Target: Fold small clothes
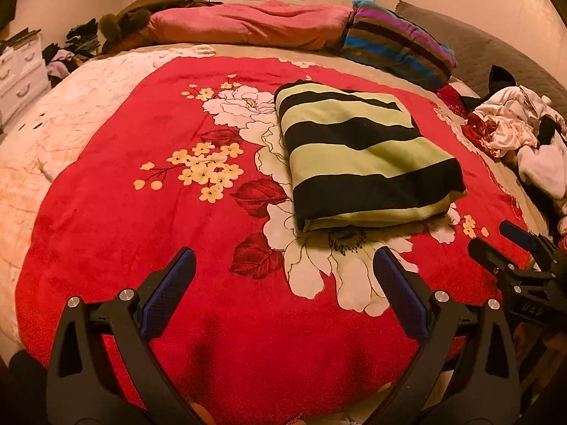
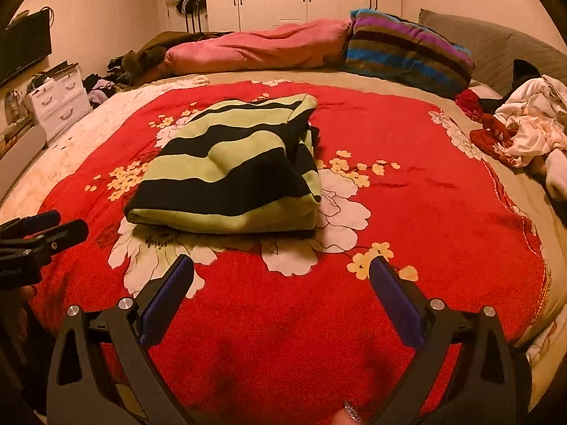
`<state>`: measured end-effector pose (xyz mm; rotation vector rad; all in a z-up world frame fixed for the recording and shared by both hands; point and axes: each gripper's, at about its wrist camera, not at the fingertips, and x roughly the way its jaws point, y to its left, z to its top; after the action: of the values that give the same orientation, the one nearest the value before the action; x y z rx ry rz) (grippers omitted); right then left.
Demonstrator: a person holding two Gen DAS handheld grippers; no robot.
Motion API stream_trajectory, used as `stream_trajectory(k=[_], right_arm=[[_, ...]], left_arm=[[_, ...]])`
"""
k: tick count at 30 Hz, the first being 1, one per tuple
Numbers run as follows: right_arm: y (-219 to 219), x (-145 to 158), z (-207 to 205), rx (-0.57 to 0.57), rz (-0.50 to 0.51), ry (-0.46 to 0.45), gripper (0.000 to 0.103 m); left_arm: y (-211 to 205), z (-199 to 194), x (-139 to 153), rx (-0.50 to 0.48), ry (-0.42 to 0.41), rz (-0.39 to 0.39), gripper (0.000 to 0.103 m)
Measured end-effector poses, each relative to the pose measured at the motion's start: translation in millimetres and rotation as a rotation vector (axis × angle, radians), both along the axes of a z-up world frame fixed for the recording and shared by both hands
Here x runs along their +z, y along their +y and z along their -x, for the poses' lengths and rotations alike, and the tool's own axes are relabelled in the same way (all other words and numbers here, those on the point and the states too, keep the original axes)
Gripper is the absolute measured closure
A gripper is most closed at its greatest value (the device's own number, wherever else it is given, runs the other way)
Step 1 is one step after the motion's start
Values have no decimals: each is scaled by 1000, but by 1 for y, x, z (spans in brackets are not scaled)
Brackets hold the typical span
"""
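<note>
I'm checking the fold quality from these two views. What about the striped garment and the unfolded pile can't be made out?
- Striped garment: its underside and inner layers, hidden by its own top fold, both views.
- Clothes pile: cut off by the right edge, both views; single pieces tangled, uncountable.

Bare red blanket (image 1: 106,248) lies clear ahead of my spread fingers. The folded striped garment (image 1: 358,156) blocks the middle; a clothes pile (image 2: 531,131) crowds my right.

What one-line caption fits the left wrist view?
Open left gripper hovers over the red floral blanket, short of the folded green-and-black striped garment; unfolded clothes pile at right.
</note>
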<state>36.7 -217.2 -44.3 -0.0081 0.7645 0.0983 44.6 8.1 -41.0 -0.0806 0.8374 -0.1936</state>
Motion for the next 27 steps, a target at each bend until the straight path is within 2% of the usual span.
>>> stream_trajectory(k=[27], right_arm=[[-5,-5,-1,-25,-17,38,4]], left_arm=[[-2,3,5,6,2,-40,9]])
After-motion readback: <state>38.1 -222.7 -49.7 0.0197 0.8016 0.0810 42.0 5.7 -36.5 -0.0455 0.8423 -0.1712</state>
